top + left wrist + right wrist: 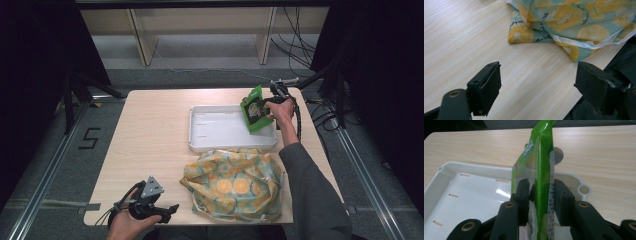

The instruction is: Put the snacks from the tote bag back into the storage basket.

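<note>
Right gripper (539,202) fingers flank the green packet (541,170), print unreadable; left gripper (537,87) fingers wide open.

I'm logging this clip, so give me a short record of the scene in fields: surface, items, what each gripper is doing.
surface: light wooden table
tray: white tray, far right part of the table, bare inside
pouch: green pouch standing on edge over the tray's right end
bag: fruit-print bag slumped at the near edge, in front of the tray
right gripper: jaws either side of the pouch; a gap shows at the left pad
left gripper: jaws wide, nothing between them, over bare table beside the bag
</note>
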